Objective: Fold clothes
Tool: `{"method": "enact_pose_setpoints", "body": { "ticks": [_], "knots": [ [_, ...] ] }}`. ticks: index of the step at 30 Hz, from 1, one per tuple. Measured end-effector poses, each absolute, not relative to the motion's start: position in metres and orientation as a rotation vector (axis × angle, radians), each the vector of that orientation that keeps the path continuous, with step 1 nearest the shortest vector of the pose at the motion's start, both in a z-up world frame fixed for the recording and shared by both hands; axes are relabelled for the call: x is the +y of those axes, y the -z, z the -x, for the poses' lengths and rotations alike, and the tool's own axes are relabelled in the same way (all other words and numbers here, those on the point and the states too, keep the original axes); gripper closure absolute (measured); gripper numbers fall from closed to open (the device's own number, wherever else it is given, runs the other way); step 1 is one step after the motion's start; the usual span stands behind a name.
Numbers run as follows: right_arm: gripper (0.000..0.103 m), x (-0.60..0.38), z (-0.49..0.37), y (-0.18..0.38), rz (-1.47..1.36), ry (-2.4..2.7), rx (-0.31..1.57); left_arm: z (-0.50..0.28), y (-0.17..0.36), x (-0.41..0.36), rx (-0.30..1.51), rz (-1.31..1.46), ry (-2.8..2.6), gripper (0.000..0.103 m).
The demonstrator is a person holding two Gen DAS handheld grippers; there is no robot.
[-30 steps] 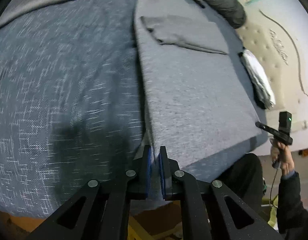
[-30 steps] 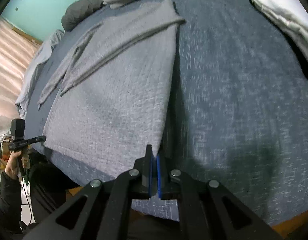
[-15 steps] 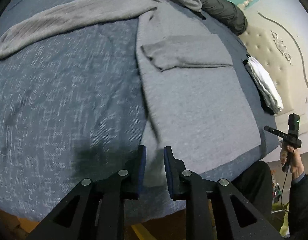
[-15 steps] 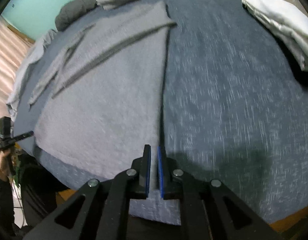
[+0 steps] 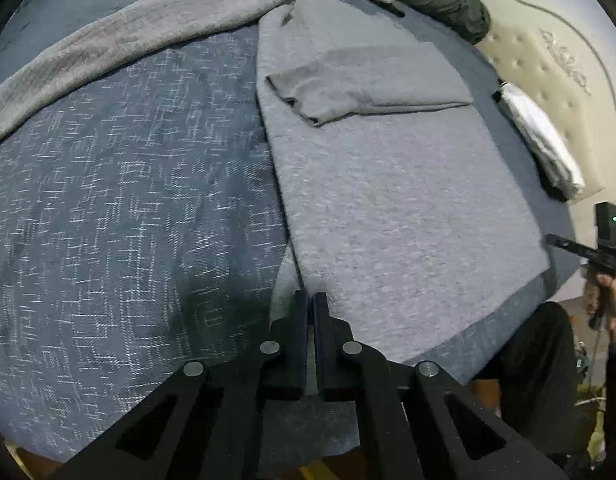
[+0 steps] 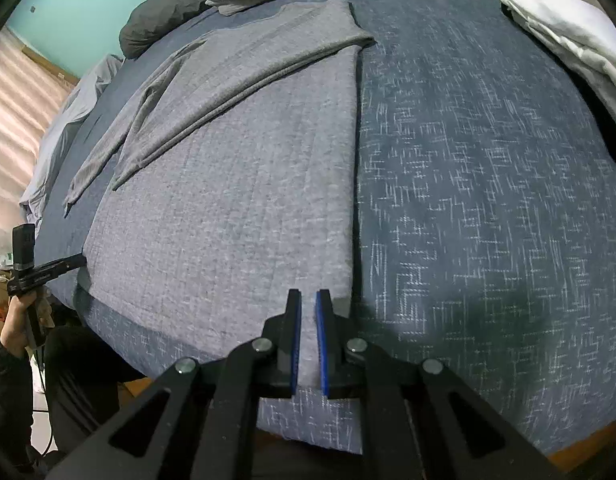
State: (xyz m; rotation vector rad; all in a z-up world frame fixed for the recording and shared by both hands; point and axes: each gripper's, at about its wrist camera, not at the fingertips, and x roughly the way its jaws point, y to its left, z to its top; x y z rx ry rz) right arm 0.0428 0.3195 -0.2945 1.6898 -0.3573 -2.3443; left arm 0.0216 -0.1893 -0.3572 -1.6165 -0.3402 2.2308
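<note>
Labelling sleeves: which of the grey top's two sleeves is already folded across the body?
The right sleeve, lying flat across the chest of the grey top. The left sleeve stretches out over the blue bedspread.

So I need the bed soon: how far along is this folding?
Early. The grey sweater lies flat, one sleeve folded across it. The left hand-held gripper is pinched on its hem corner; the right hand-held gripper is open at the other. The outstretched sleeve and body folds remain.
</note>
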Motion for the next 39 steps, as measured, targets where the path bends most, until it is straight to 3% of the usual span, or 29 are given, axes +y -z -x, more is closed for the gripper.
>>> {"method": "enact_pose_setpoints", "body": {
  "ticks": [6,11,12,13,15,23,25,26,27,28,31,39],
  "knots": [
    [0.096,0.321,-0.045,0.295,-1.685,2.347,-0.372,-0.021,0.326,-0.194,-0.352,1.530,-2.254,0.101],
    [0.096,0.322,-0.047,0.296,-1.697,2.363,-0.371,-0.018,0.336,-0.187,-0.313,1.591,-2.256,0.098],
    [0.091,0.324,-0.048,0.296,-1.701,2.370,-0.377,-0.017,0.342,-0.185,-0.312,1.610,-2.251,0.092],
    [0.080,0.326,-0.050,0.297,-1.706,2.375,-0.387,-0.015,0.349,-0.183,-0.310,1.630,-2.246,0.076],
    [0.059,0.329,-0.052,0.301,-1.732,2.379,-0.399,-0.011,0.359,-0.183,-0.319,1.668,-2.243,0.060],
    [0.057,0.331,-0.058,0.324,-1.796,2.320,-0.448,-0.002,0.386,-0.172,-0.313,1.715,-2.173,0.060],
    [0.057,0.324,-0.060,0.327,-1.799,2.299,-0.437,0.000,0.389,-0.170,-0.326,1.708,-2.155,0.075],
    [0.057,0.320,-0.061,0.329,-1.796,2.288,-0.430,-0.001,0.389,-0.172,-0.327,1.706,-2.151,0.090],
    [0.063,0.315,-0.063,0.331,-1.797,2.276,-0.420,-0.001,0.388,-0.173,-0.328,1.699,-2.146,0.095],
    [0.079,0.311,-0.065,0.332,-1.797,2.266,-0.411,-0.003,0.386,-0.174,-0.330,1.690,-2.143,0.097],
    [0.097,0.301,-0.069,0.328,-1.773,2.270,-0.392,-0.012,0.373,-0.183,-0.355,1.653,-2.138,0.098],
    [0.098,0.304,-0.071,0.257,-1.625,2.346,-0.304,-0.024,0.348,-0.204,-0.560,1.575,-2.090,0.098]
  ]
}}
